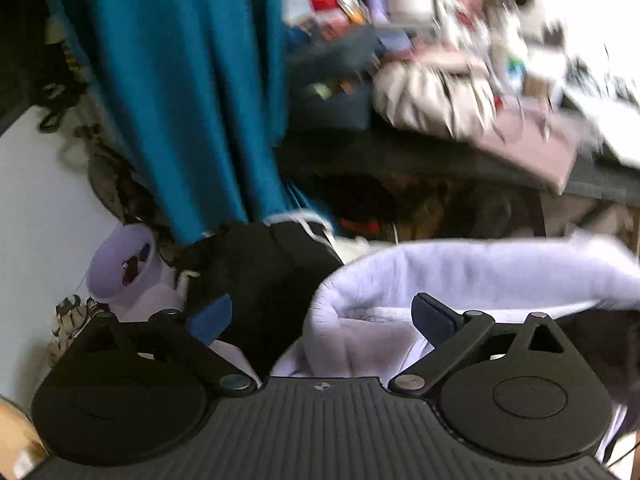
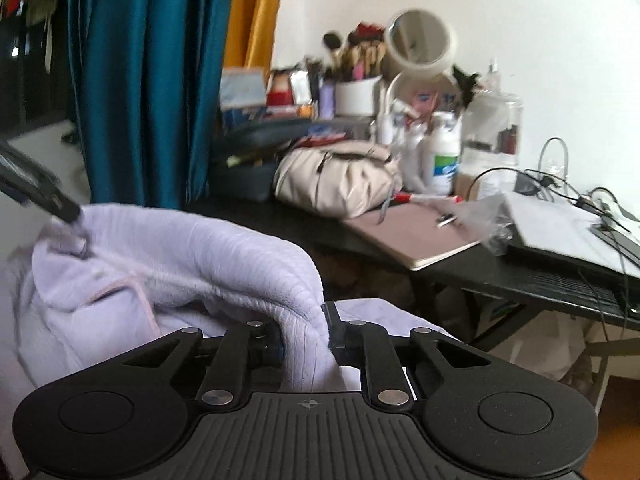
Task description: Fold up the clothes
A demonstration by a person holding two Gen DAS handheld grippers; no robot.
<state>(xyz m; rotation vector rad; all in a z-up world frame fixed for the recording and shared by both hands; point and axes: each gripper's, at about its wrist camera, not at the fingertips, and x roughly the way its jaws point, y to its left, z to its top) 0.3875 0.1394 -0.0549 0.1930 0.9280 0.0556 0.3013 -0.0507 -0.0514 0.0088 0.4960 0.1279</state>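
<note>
Gripping lilac fleece garment [image 2: 192, 264] edge, your right gripper [image 2: 306, 334] clamps ribbed hem; left gripper [image 1: 320, 316] jaws spread, fabric fold between them.

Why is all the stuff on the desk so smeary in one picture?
Left wrist view: the desk clutter is streaked by motion blur, while the gripper body stays sharp. Right wrist view: the desk is only slightly soft; the round mirror looks doubled.

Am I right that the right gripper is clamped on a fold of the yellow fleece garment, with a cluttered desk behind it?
Not quite: the fleece garment is pale lilac, not yellow. The right wrist view shows the right gripper clamped on a fold of it, with the cluttered desk behind.
</note>
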